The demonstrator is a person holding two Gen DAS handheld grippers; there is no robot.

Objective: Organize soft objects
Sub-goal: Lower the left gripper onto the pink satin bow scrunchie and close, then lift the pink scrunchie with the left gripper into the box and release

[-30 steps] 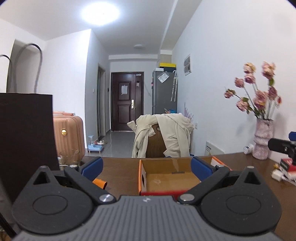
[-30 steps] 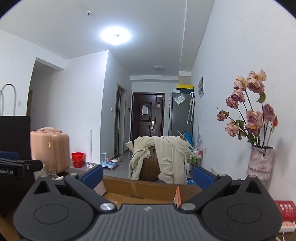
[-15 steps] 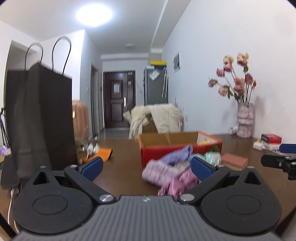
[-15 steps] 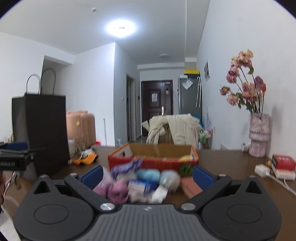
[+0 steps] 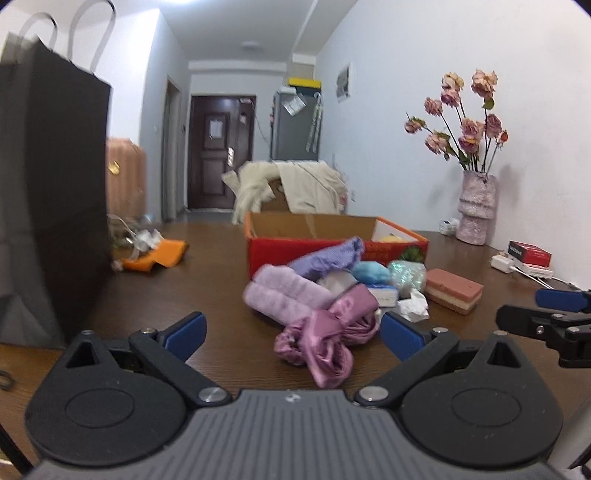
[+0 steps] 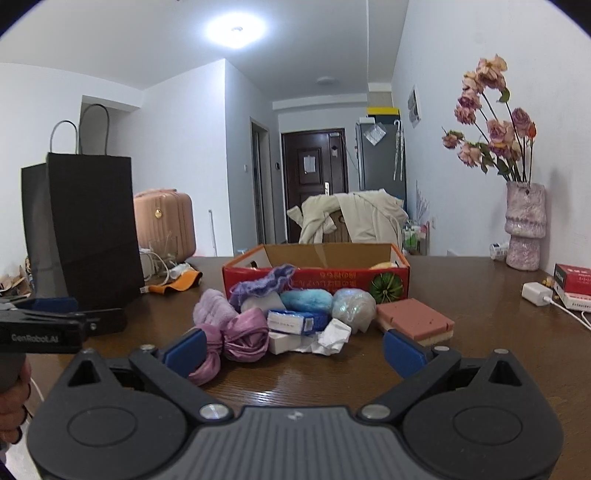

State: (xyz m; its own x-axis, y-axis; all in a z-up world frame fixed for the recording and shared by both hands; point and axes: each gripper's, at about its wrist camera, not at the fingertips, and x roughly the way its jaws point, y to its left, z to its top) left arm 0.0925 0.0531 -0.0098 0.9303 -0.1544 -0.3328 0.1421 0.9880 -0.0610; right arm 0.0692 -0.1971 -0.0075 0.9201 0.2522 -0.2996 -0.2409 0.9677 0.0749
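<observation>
Ceiling lamp (image 6: 236, 27) glares overhead; room evenly bright; left view motion-blurred; fisheye bends the edges.

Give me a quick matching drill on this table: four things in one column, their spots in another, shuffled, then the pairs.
Things:
1. satin scrunchie
2. pink sponge block
3. black paper bag
4. flower vase

Places:
A. far right, by the wall
B. near edge of the soft pile
C. standing at the table's left
D. right of the pile, in front of the red box

Pairs: 1-B, 2-D, 3-C, 4-A
</observation>
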